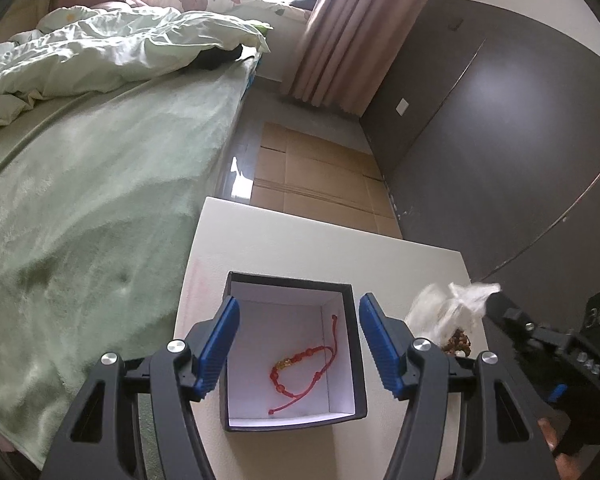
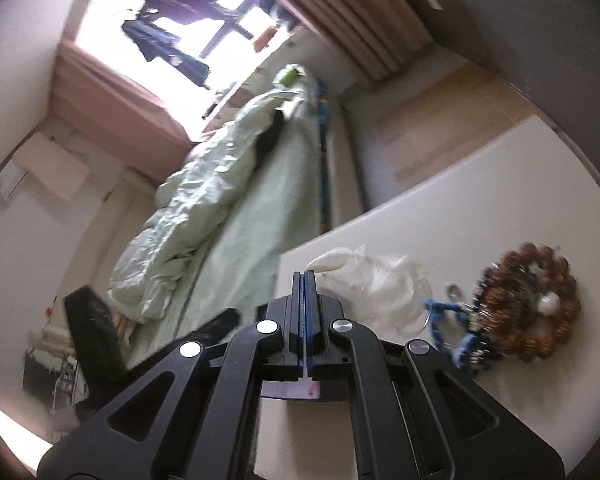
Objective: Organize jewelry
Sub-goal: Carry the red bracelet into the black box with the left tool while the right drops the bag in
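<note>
A red cord bracelet [image 1: 300, 368] with red and amber beads lies on the white floor of an open black box [image 1: 352, 344] on the white table [image 1: 380, 252]. My left gripper [image 1: 296, 344] hangs open above the box, blue pads apart, nothing between them. In the left wrist view my right gripper [image 1: 496, 300] reaches in from the right, over a crumpled clear plastic bag [image 1: 448, 308]. In the right wrist view my right gripper [image 2: 306, 280] is shut and holds nothing. A brown bead bracelet [image 2: 532, 308] and a blue beaded piece [image 2: 460, 324] lie to its right on the table.
A bed with a green blanket [image 1: 100, 184] runs along the table's left side. Flattened cardboard [image 1: 316, 168] covers the floor beyond the table. A dark wardrobe [image 1: 500, 120] stands to the right. The clear bag [image 2: 372, 280] lies just past my right fingertips.
</note>
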A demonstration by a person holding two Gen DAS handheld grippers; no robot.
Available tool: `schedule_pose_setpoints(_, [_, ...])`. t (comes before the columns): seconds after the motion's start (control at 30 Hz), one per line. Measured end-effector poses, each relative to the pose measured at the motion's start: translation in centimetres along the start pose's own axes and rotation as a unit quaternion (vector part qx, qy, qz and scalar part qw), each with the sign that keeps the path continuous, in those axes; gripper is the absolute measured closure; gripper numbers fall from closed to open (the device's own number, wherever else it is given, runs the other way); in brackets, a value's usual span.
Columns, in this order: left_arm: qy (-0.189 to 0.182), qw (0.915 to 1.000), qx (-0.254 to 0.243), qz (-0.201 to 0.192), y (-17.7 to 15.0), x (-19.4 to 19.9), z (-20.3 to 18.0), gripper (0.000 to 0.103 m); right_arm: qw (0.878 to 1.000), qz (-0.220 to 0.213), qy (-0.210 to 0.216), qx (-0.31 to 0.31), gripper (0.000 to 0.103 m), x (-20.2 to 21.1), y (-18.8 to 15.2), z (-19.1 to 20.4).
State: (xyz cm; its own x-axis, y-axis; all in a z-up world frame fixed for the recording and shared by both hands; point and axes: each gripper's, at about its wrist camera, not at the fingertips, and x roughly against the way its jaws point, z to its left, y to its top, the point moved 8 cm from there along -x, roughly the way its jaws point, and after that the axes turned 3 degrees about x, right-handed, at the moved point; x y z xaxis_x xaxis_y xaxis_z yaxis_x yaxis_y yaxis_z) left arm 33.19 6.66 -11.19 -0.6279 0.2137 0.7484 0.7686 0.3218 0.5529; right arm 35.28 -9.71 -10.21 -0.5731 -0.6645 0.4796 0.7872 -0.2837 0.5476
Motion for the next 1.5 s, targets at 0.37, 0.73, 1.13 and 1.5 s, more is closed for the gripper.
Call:
schedule_pose_setpoints(0.37, [0.001, 0.9994, 0.031, -0.013, 0.7, 1.0, 1.6, 0.043, 0.998, 0.05, 0.023, 0.04, 0.101, -3.8, -0.6, 4.3])
schedule_pose_setpoints(0.73, [0.013, 0.9964, 0.074, -0.039, 1.8, 2.2, 3.6, 0.043, 0.993, 0.089, 0.06, 0.04, 0.101, -6.8, -2.2, 6.2])
schedule_pose_setpoints(1.13, [0.021, 0.9904, 0.119, -0.067, 2.8, 3.6, 6.0, 0.043, 0.989, 0.089, 0.11, 0.044, 0.101, -6.2, -2.1, 8.6])
schedule_pose_setpoints(1.5, [0.025, 0.9902, 0.122, -0.064, 2.8, 3.4, 6.4, 0.043, 0.993, 0.103, 0.038, 0.049, 0.035, -6.9, -2.8, 5.7])
